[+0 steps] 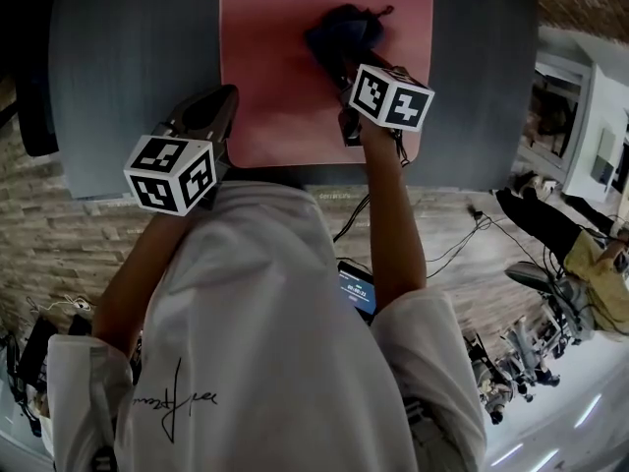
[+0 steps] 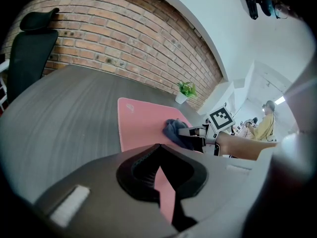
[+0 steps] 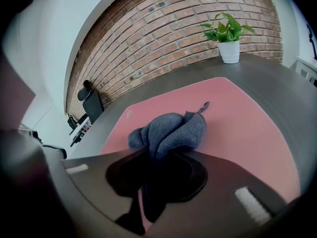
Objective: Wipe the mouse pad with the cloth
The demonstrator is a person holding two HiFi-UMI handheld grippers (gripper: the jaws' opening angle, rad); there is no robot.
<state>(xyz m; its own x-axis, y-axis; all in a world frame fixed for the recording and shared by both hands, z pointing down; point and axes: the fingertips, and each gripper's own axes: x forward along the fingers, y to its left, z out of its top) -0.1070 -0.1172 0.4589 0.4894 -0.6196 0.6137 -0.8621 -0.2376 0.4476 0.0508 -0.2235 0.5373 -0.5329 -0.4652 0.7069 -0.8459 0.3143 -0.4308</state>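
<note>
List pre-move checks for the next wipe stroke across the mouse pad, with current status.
1. Grip on cloth: ok. The right gripper is shut on it.
2. Cloth on mouse pad: ok. It sits bunched on the pad's middle-far area.
3. Stroke path: ok. The pad carries nothing but the cloth.
4. Left gripper steadying the pad: cannot tell. It is shut and empty at the pad's near left edge, but contact is not shown.
5. Potted plant: ok. It stands on the table, off the pad.
</note>
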